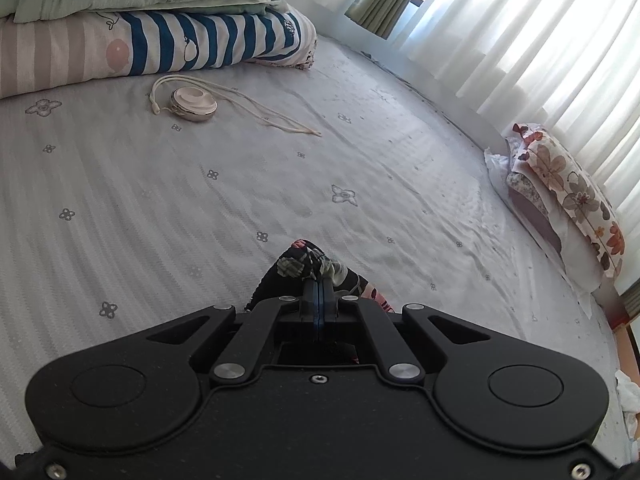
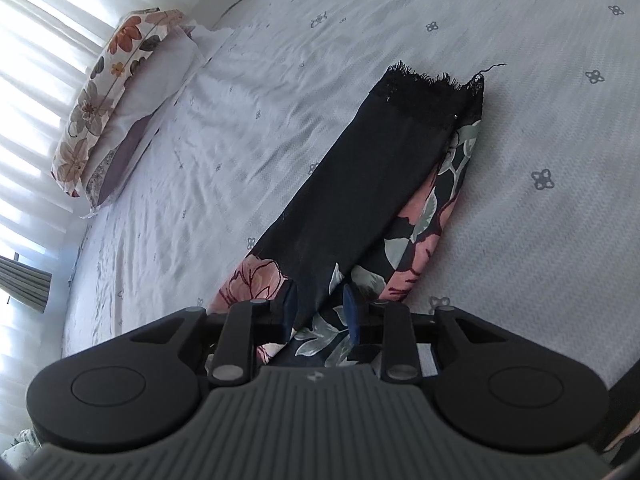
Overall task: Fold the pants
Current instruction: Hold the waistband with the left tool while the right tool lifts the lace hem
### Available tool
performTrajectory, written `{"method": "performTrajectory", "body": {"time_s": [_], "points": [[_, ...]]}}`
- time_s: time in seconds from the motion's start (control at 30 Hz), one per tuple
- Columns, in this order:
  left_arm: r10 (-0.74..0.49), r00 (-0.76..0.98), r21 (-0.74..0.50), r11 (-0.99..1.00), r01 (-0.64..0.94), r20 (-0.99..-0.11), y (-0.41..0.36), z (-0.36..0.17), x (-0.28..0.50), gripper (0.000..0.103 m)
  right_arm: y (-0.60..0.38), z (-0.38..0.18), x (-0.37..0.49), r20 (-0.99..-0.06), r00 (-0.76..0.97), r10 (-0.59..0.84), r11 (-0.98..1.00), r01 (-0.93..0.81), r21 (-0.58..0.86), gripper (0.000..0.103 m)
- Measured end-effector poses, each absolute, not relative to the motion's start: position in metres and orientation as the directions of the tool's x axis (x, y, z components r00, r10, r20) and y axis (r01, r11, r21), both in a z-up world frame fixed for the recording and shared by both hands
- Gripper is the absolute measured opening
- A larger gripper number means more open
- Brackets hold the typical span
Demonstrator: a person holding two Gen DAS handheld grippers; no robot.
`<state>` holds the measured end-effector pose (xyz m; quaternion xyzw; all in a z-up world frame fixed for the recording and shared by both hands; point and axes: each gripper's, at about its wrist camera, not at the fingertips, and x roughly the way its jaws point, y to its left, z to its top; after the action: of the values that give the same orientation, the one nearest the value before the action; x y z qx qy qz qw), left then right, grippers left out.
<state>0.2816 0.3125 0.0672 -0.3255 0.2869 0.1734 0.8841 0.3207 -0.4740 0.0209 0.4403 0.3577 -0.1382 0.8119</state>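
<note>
Black floral cotton pants (image 2: pixel 372 184) lay pinched in my left gripper (image 1: pixel 319 280) for folding, my right gripper (image 2: pixel 320 300) spread astride them.

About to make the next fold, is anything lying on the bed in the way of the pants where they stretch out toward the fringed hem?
Nothing visible. The pants lie alone on the bedsheet; the floral pillow sits off at the bed's edge, apart from them.
</note>
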Motion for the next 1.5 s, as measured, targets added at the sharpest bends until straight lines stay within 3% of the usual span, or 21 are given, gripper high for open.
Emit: {"method": "performTrajectory", "body": {"time_s": [0.1,0.57,0.67,0.7,0.73,0.9,1.13,1.5], "points": [[0.125,0.767,-0.464,0.732,-0.499,-0.629,0.313,0.062,0.287,0.001,-0.475,0.016,0.325,-0.692,0.719,0.065,0.565,0.545,0.62,0.047],[0.162,0.732,-0.405,0.745,-0.53,-0.662,0.309,0.048,0.315,0.002,-0.491,0.004,0.334,-0.596,0.796,-0.108,0.509,0.559,0.654,0.044],[0.17,0.723,-0.395,0.742,-0.542,-0.67,0.309,0.044,0.318,0.002,-0.492,0.001,0.342,-0.591,0.799,-0.113,0.494,0.561,0.664,0.032],[0.172,0.721,-0.395,0.74,-0.544,-0.671,0.308,0.044,0.318,0.002,-0.493,0.001,0.344,-0.599,0.792,-0.116,0.488,0.571,0.661,0.005],[0.173,0.72,-0.394,0.74,-0.545,-0.672,0.308,0.044,0.318,0.002,-0.492,0.003,0.345,-0.613,0.78,-0.129,0.488,0.588,0.645,0.003],[0.166,0.734,-0.403,0.745,-0.531,-0.659,0.308,0.055,0.313,0.001,-0.484,0.033,0.332,-0.599,0.773,-0.208,0.572,0.593,0.567,0.002],[0.147,0.76,-0.416,0.763,-0.494,-0.633,0.308,0.085,0.283,0.002,-0.497,0.085,0.265,-0.53,0.825,-0.197,0.584,0.533,0.613,0.002],[0.125,0.774,-0.426,0.775,-0.467,-0.62,0.309,0.106,0.204,0.001,-0.514,0.089,0.156,-0.59,0.783,-0.196,0.555,0.585,0.591,0.002]]}}
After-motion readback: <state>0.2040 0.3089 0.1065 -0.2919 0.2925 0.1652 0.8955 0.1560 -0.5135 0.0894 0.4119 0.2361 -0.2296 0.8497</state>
